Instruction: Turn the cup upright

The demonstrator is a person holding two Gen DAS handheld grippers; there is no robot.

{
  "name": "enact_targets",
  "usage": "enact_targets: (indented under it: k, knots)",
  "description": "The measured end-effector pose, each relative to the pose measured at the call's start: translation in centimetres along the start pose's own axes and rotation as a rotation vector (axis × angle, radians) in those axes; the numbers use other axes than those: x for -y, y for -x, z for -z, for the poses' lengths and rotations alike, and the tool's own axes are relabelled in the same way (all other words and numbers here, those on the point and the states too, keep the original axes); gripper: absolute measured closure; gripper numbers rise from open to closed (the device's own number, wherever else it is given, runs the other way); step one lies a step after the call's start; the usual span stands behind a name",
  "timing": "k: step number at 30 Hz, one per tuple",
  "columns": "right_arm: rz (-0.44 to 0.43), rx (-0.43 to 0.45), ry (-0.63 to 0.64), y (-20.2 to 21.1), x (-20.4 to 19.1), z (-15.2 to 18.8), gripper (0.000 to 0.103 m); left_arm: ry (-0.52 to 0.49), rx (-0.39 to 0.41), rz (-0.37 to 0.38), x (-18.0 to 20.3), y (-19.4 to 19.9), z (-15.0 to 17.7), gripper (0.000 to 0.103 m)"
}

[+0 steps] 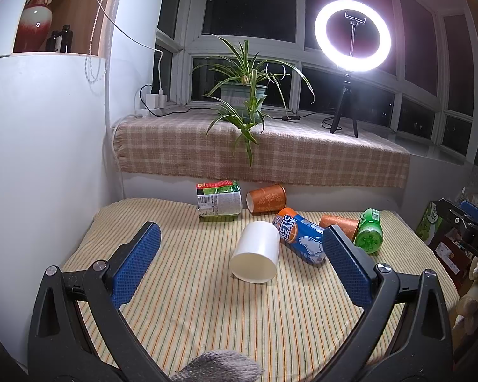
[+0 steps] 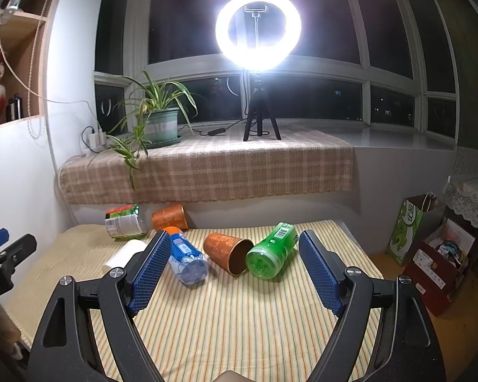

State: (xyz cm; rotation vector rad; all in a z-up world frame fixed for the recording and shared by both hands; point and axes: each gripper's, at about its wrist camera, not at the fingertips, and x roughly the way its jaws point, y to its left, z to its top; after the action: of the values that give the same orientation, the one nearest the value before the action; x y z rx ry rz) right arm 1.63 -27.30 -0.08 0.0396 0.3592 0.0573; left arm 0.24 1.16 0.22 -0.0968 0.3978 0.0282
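A white cup lies on its side on the striped tablecloth, just ahead of my open, empty left gripper. In the right wrist view the white cup is partly hidden behind my left finger. An orange cup lies on its side with its mouth toward me, ahead of my open, empty right gripper; it also shows in the left wrist view. A second orange cup lies on its side at the back.
A blue bottle, a green bottle and a green-labelled jar lie on their sides among the cups. A plaid-covered sill with a plant and ring light stands behind. Boxes and bags sit right of the table.
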Motion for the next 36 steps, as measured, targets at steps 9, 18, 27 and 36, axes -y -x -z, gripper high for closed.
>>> enact_targets:
  k: [9,18,27,36]
  knots:
    - [-0.003,-0.018,-0.011,-0.31,0.14,0.16,0.021,-0.001,0.002,-0.001,0.06,0.00,0.09,0.000]
    - [-0.001,-0.029,-0.021,-0.46,0.34,0.40,0.021,-0.002,0.001,-0.002,0.12,-0.02,0.13,0.000]
    - [-0.004,-0.046,-0.035,-0.75,0.58,0.78,0.021,-0.002,0.001,-0.004,0.17,-0.03,0.15,0.000]
    - [-0.004,-0.052,-0.038,-0.84,0.62,0.81,0.021,-0.004,-0.002,-0.004,0.02,-0.08,0.11,0.000]
